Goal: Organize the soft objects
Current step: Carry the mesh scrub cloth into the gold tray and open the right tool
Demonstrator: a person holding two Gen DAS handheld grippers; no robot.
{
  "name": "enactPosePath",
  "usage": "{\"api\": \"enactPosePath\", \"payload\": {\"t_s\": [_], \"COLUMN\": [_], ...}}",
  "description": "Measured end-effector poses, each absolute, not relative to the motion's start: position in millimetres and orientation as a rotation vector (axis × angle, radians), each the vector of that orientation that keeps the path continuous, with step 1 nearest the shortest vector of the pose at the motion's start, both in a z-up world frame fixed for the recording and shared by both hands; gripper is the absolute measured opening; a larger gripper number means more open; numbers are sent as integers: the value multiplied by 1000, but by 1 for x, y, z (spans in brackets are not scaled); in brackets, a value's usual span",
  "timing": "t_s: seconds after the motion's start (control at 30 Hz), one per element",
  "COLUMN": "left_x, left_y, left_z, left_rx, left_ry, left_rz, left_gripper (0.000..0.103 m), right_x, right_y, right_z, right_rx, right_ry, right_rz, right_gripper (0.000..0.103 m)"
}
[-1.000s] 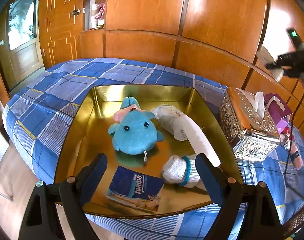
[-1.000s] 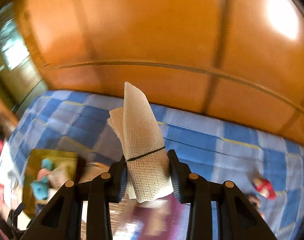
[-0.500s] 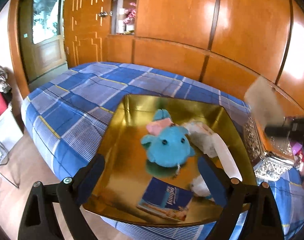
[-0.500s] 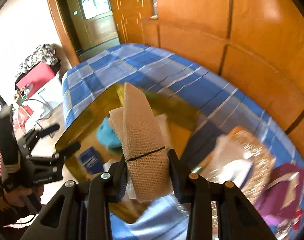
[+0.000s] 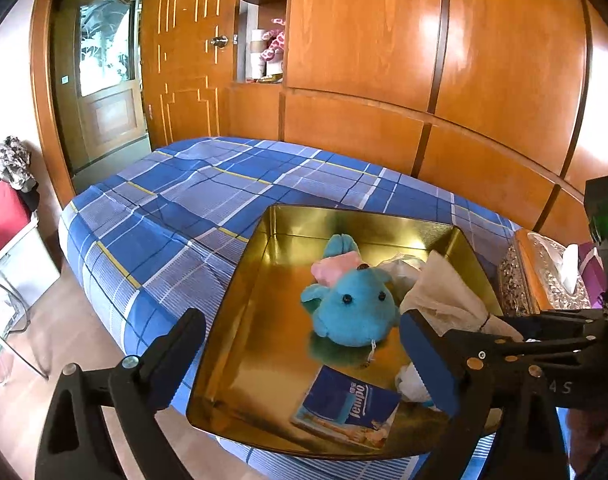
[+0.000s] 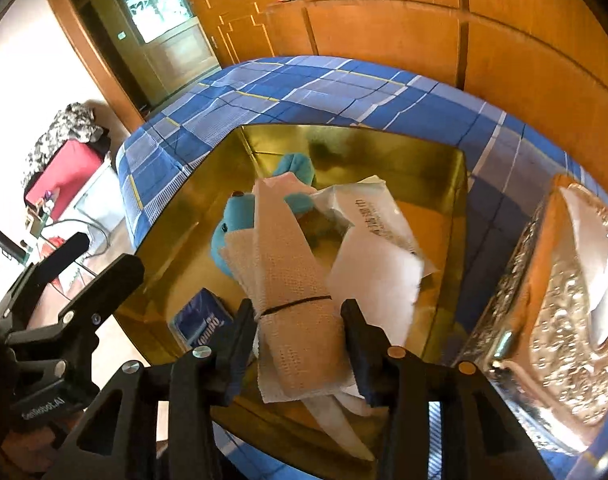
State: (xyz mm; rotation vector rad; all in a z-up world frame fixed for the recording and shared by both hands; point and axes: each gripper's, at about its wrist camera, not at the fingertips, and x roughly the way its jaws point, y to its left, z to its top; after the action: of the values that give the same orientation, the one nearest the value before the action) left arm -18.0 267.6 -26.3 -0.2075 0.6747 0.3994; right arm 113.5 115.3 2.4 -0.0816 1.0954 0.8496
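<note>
A gold tray [image 5: 231, 320] lies on the blue plaid bed. In it are a blue plush toy [image 5: 354, 308], a blue Tempo tissue pack [image 5: 346, 404], a white plastic packet [image 6: 378, 228] and a small white roll [image 5: 410, 384]. My right gripper [image 6: 299, 320] is shut on a beige gauze cloth roll [image 6: 291, 280] bound with a black band, held above the tray's near right part. It also shows in the left wrist view [image 5: 444, 300]. My left gripper [image 5: 304, 354] is open and empty, at the tray's near edge.
An ornate silver tissue box [image 5: 544, 276] stands right of the tray, with a purple item [image 5: 592, 272] beyond it. Wooden panelling [image 5: 384, 60] backs the bed. The floor and a red box [image 5: 3, 216] lie to the left.
My right gripper has carried the cloth roll from high at the right to over the tray. My left gripper has pulled back and shifted left.
</note>
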Motion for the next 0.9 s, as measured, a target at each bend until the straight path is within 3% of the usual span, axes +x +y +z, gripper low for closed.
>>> {"api": "enactPosePath", "payload": {"t_s": [0.23,0.33,0.9], "left_x": [-18,-19,-21], "left_y": [268,268,262], "left_z": [-28,-27,-25], "left_rx": [-212,-209,-205], "left_ry": [679,673,665], "left_rz": [398,404,394], "left_gripper": [98,98,99], "right_x": [112,112,99], "right_y": [107,99,69], "right_z": [1,0,9], "right_rx": [23,55,51], "right_ry": [1130,1131,1038], "right_rz": [897,897,809], "right_gripper": [53,66,66]}}
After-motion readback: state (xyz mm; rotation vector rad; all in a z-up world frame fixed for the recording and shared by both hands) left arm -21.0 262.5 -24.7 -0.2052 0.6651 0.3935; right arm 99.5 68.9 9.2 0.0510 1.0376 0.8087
